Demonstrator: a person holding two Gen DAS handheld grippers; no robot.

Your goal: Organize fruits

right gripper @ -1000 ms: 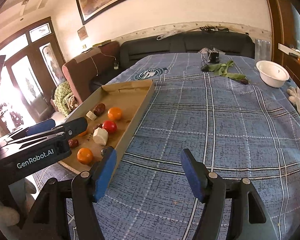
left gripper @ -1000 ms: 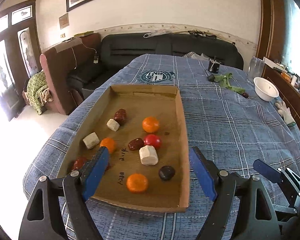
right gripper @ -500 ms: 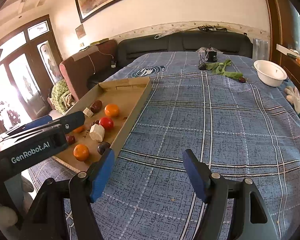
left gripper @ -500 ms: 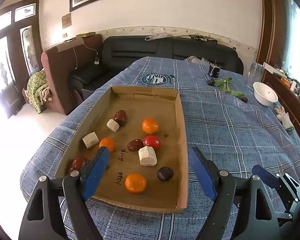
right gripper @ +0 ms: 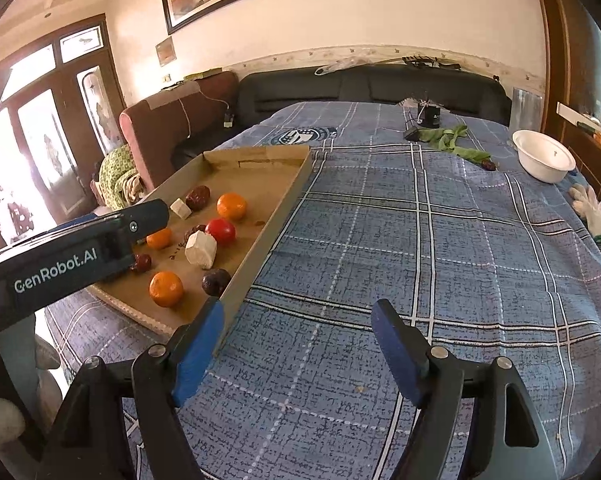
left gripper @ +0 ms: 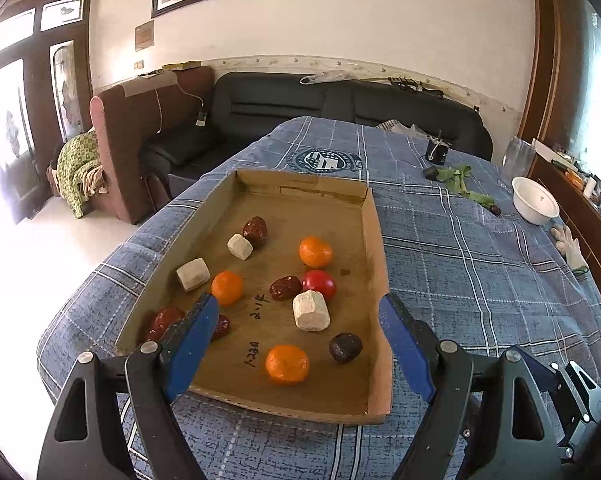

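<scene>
The cardboard tray (left gripper: 374, 240) sits centre-frame in the left wrist view on the blue plaid cloth (right gripper: 420, 240), holding three oranges, a red tomato (left gripper: 319, 283), dark dates and pale chunks, all placed as before. The right gripper (right gripper: 296, 344) has just been opening and stands wide over bare cloth; the left gripper (left gripper: 300, 334) hangs wide, nothing between its jaws. Its side reads "GenRobot.AI"; the tray's handwriting is possibly numerals.

"GenRobot.AI" stands in white letters on the dark body of the left gripper (right gripper: 72, 258). Beyond its fingers, handwritten marks on the tray (left gripper: 300, 208) floor and a round crest printed on the blue cloth (left gripper: 480, 272) are too small to read.
</scene>
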